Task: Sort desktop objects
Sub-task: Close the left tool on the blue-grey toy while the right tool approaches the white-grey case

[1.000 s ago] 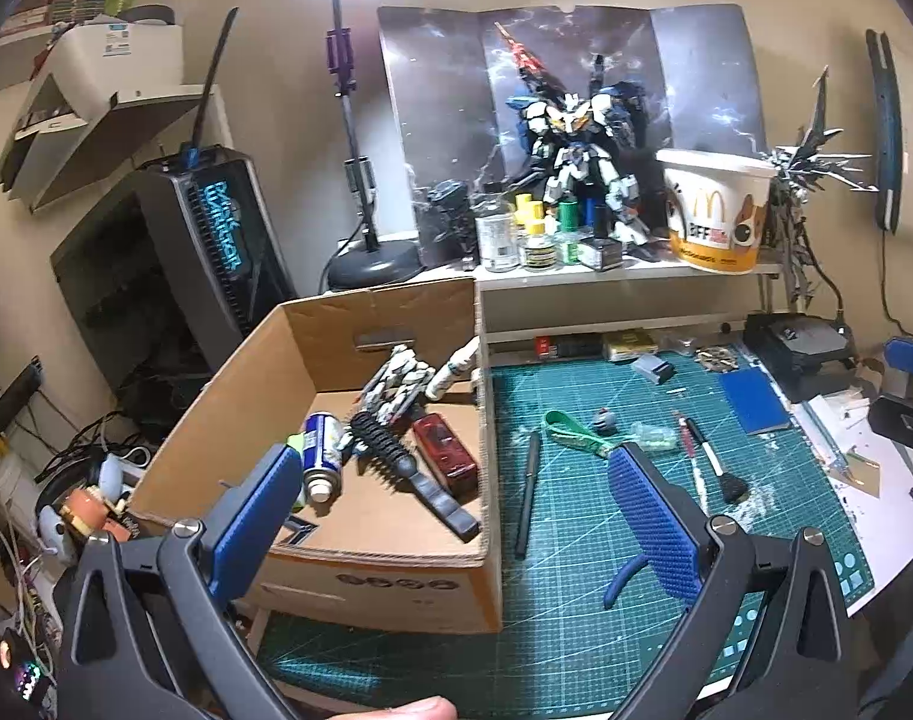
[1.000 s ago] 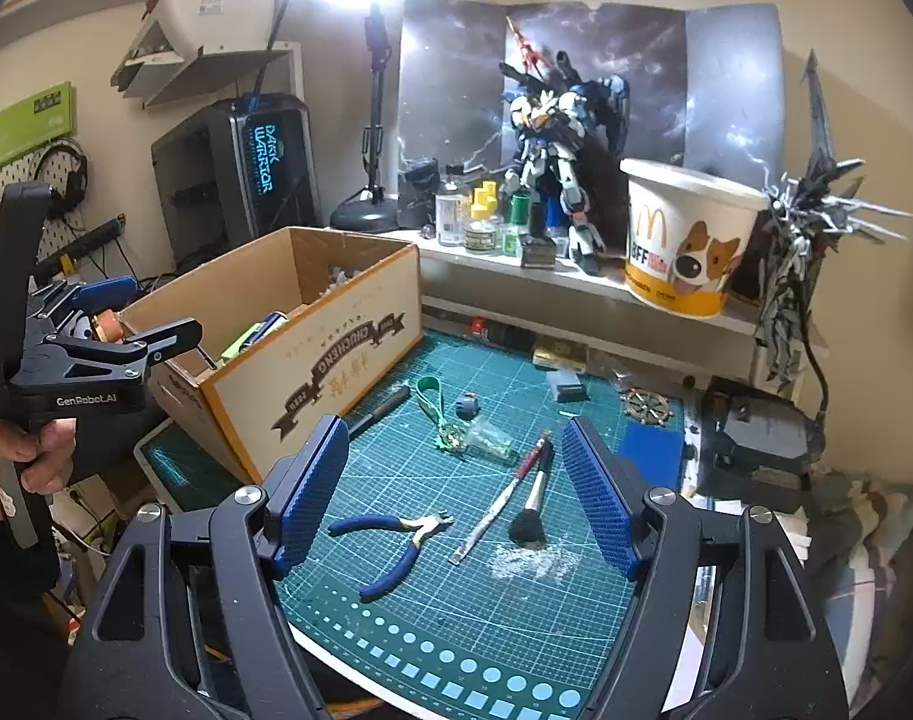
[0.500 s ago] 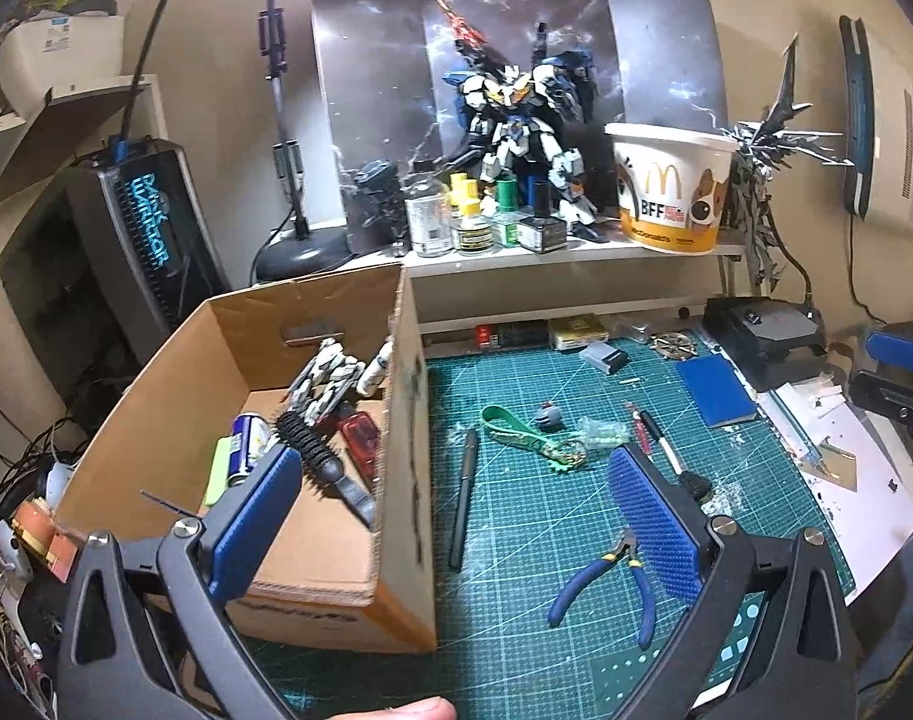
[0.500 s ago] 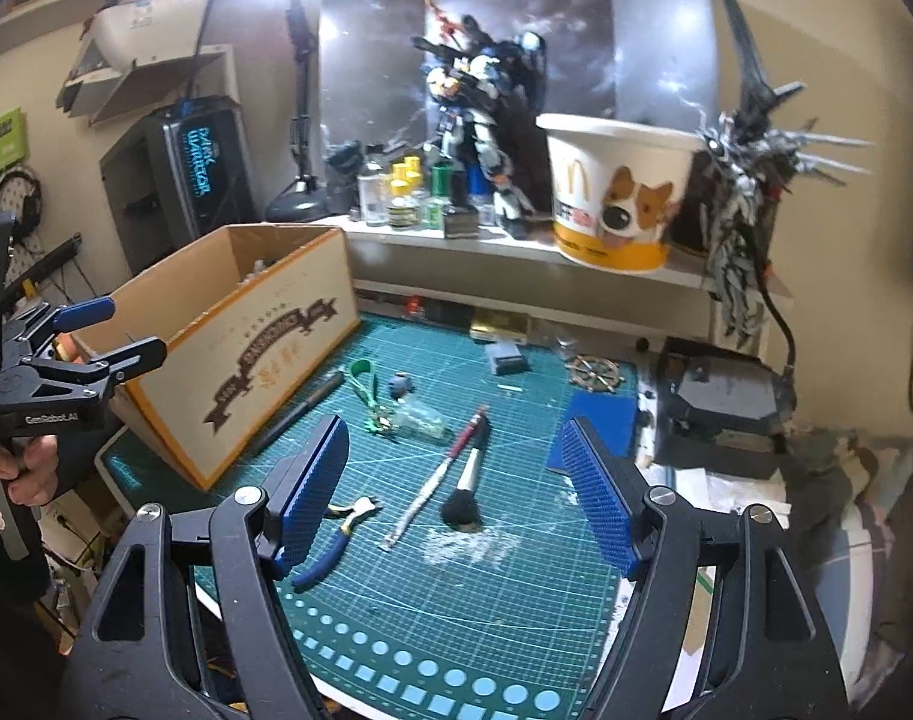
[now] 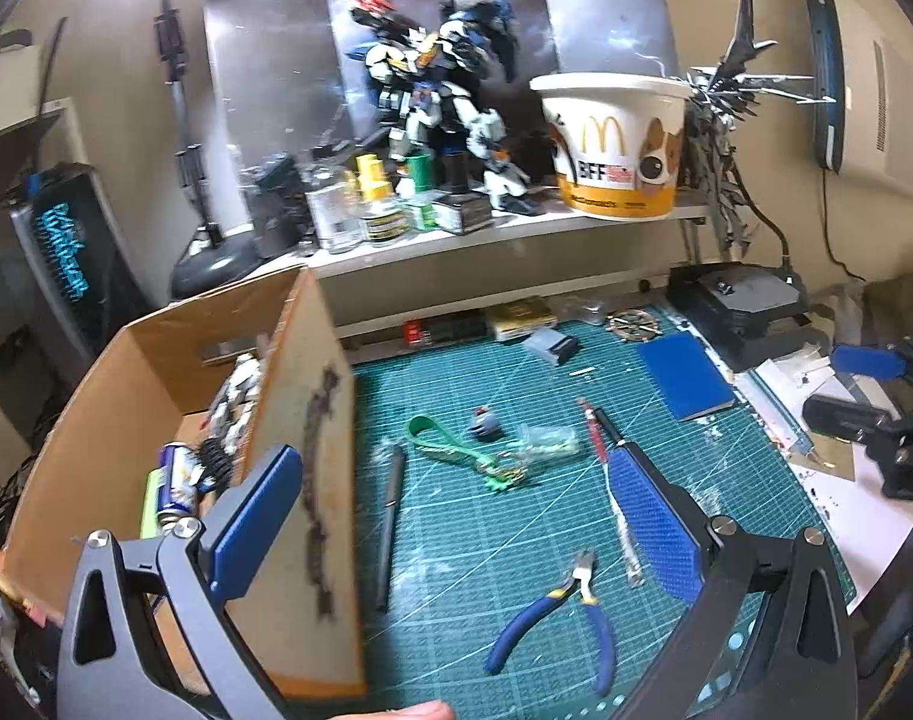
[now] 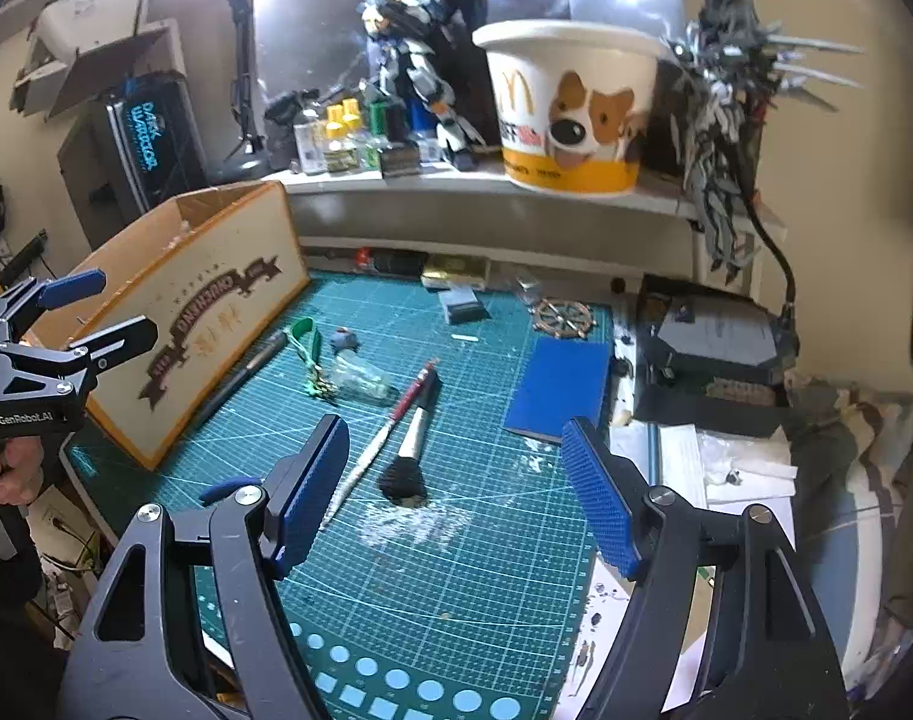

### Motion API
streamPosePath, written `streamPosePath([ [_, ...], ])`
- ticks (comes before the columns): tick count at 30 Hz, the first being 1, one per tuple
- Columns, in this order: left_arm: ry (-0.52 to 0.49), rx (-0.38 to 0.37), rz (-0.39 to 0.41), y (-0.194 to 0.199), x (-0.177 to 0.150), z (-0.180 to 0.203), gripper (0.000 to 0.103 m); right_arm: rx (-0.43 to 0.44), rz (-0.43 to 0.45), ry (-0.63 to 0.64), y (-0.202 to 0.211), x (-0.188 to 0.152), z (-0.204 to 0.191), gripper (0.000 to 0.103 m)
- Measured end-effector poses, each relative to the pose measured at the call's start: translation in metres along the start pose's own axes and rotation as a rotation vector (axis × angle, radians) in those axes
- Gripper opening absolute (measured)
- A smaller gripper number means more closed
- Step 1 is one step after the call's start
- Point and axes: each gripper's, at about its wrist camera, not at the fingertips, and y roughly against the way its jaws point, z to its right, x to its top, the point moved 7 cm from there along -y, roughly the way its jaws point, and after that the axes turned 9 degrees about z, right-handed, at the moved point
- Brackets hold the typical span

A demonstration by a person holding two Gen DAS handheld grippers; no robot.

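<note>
Both grippers, left gripper (image 5: 450,516) and right gripper (image 6: 456,489), gape wide, empty. Approach step: makeup brush (image 6: 410,450) lies on cutting mat (image 6: 456,570); next, straddle it, close, carry to cardboard box (image 6: 216,294).

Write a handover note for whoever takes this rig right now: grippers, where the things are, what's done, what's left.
Left hand-held gripper: open, empty, above the mat beside the cardboard box.
Right hand-held gripper: open, empty, over the brush.
Done: a spray can and some model parts already lie in the box.
Left, all loose on the green cutting mat: blue-handled pliers, brush, thin red-handled tool, black pen alongside the box, green strap with keychain, blue pad.
Next, probably: brush or pliers into the box.
</note>
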Motion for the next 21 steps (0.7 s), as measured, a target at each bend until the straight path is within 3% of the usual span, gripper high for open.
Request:
streamPosePath([
  [5,0.050,-0.058,-0.017,-0.030,-0.002,0.007,0.103,0.012,-0.030,-0.026,-0.017,-0.006,0.012,0.067],
  [8,0.100,-0.091,-0.034,-0.054,-0.008,0.005,0.103,0.036,-0.045,-0.044,-0.031,-0.008,0.017,0.054],
  [13,0.148,-0.108,-0.091,-0.098,-0.023,0.001,0.102,0.070,-0.064,-0.032,-0.064,-0.004,0.020,0.049],
  [19,0.169,-0.112,-0.174,-0.152,-0.043,0.004,0.075,0.095,-0.091,0.066,-0.119,0.016,0.014,0.046],
  [21,0.180,-0.114,-0.202,-0.169,-0.049,0.005,0.074,0.105,-0.095,0.082,-0.136,0.023,0.011,0.046],
])
